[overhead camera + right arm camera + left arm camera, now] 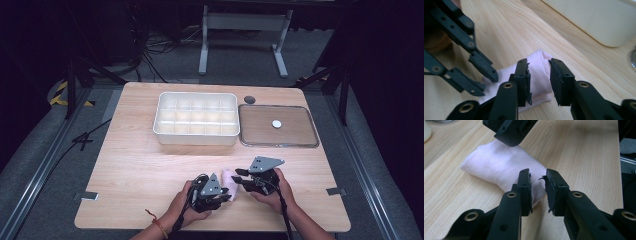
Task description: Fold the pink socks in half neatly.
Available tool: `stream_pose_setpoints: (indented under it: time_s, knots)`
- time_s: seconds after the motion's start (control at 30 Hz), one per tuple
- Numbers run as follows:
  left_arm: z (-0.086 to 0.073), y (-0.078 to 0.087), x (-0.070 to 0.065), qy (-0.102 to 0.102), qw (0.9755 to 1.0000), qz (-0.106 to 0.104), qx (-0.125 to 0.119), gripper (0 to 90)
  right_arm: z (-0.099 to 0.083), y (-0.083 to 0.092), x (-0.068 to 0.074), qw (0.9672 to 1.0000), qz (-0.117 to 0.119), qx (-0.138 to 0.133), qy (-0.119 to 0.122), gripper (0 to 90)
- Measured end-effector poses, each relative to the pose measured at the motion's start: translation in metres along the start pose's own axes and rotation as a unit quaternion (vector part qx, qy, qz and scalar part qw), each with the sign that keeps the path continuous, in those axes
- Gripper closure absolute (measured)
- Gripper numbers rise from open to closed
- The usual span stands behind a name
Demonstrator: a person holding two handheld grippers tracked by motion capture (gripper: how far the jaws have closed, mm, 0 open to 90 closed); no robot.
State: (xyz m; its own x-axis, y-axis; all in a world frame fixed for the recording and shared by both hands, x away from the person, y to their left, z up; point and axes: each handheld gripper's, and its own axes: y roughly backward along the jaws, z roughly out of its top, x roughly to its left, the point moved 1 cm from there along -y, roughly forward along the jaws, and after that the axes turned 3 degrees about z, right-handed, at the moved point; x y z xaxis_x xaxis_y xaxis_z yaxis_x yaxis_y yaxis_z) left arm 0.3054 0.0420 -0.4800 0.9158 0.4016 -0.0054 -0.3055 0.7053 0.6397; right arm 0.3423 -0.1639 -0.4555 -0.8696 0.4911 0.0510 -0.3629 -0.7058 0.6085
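A folded pale pink cloth (228,179) lies on the wooden table near its front edge, between the two hand-held grippers. My left gripper (226,196) points right at the cloth's near end. In the left gripper view its jaws (538,176) stand a narrow gap apart with the end of the cloth (494,162) pinched between the pads. My right gripper (239,175) points left over the cloth's far end. Its jaws (539,62) stand wider, open, with the cloth (540,75) lying under the gap and free of the pads.
A white compartment tray (196,141) stands at mid-table, seen close as a white wall (604,22). To its right lies a flat framed tray (278,145) with a small white disc (276,123). A dark disc (249,99) sits behind it. Bare wood lies left of the hands.
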Motion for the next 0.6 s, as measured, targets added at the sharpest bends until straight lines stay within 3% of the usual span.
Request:
stream_pose_setpoints:
  time_s: [0.33, 0.43, 0.6]
  knots:
    - [0.002, 0.002, -0.002, -0.004, 1.0, -0.007, -0.003, 67.6, -0.002, -0.012, 0.005, 0.9996, 0.015, 0.021, -0.014, 53.4]
    - [0.004, 0.006, -0.002, -0.009, 0.9999, -0.011, 0.0, 62.4, -0.004, -0.015, 0.003, 0.9995, 0.015, 0.024, -0.013, 50.5]
    - [0.007, 0.026, -0.002, -0.028, 0.9996, -0.001, 0.002, 55.5, -0.009, -0.019, -0.006, 0.9983, 0.023, 0.035, -0.041, 40.3]
